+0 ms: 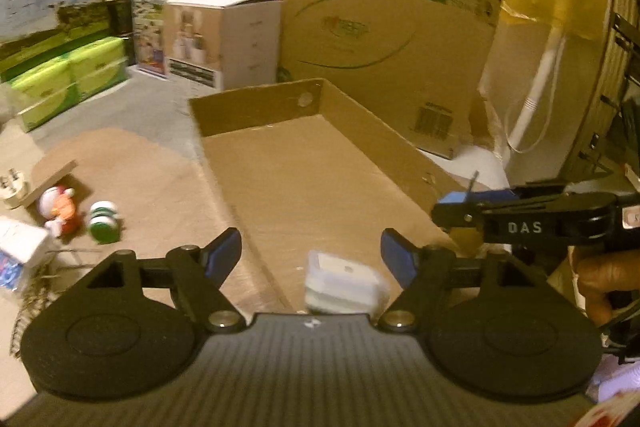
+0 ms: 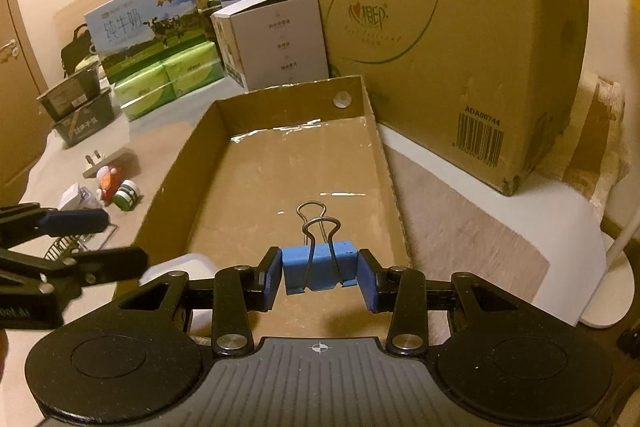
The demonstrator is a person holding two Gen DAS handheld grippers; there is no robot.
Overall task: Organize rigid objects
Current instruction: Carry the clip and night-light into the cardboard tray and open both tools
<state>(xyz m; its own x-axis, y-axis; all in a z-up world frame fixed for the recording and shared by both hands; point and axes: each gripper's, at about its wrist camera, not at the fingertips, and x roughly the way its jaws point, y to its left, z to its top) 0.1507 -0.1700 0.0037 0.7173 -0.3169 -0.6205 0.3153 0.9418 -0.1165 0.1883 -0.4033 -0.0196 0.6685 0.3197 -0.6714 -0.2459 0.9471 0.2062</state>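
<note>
A shallow cardboard tray (image 1: 256, 103) lies open on the floor in front of both grippers. My left gripper (image 1: 311, 255) is open above the tray's near end. A white plastic box (image 1: 340, 283) lies in the tray just below it, and the pads (image 1: 224, 251) are clear of the box. My right gripper (image 2: 320, 275) is shut on a blue binder clip (image 2: 320, 265) with its wire handles pointing forward, held over the near part of the tray (image 2: 280, 107). In the right wrist view the left gripper (image 2: 124, 239) is at the left, and the white box (image 2: 180, 267) is partly hidden behind the fingers.
Left of the tray lie a small toy figure (image 1: 60, 211), a green and white jar (image 1: 102, 219), a plug (image 1: 12, 187) and a wire rack (image 2: 68, 247). A large cardboard box (image 2: 440, 47) stands behind the tray. Smaller cartons (image 2: 272, 39) stand at the back left, a white lamp base (image 2: 612, 287) at the right.
</note>
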